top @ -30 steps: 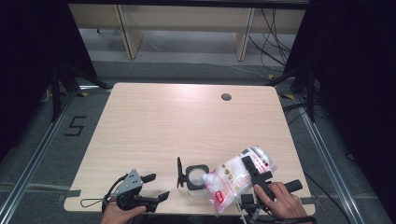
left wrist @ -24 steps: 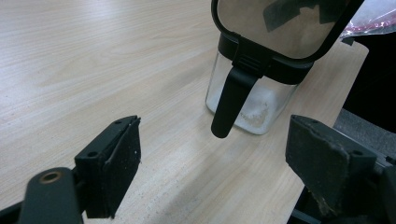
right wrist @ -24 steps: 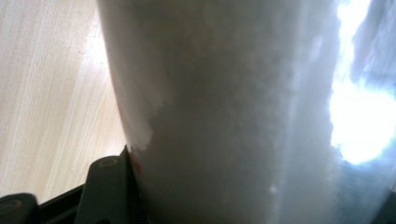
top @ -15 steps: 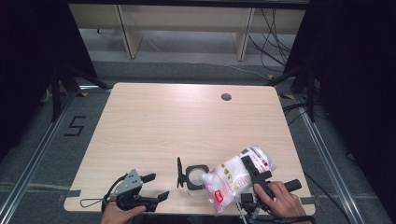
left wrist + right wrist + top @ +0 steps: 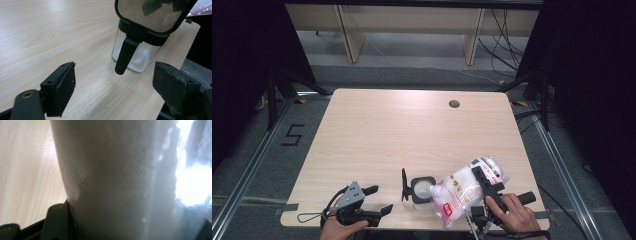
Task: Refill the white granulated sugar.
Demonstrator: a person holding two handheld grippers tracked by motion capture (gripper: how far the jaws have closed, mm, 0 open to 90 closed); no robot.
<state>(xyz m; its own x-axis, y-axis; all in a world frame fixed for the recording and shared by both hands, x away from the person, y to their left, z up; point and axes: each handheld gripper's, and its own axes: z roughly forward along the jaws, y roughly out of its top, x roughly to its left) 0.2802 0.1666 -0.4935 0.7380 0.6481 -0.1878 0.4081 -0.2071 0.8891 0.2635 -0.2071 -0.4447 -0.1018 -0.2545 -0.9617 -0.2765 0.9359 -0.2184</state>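
Observation:
A small clear jar [image 5: 422, 194] with a black rim stands near the table's front edge, its hinged lid [image 5: 404, 184] flipped upright on the left. A clear plastic bag of white grains [image 5: 462, 192] with a red label lies tilted, its lower corner at the jar's mouth. My right gripper [image 5: 486, 184] is shut on the bag's upper part, and the bag [image 5: 120, 182] fills the space between its jaws. My left gripper [image 5: 379, 200] is held open left of the jar, touching nothing. In its own view the left gripper [image 5: 115, 92] faces the jar [image 5: 136, 56] and raised lid [image 5: 150, 15].
The wooden table [image 5: 412, 135] has a round cable hole [image 5: 454, 104] at the back right. Its front edge [image 5: 175, 62] runs just behind the jar. Metal floor rails flank the table, with shelving legs and cables beyond it.

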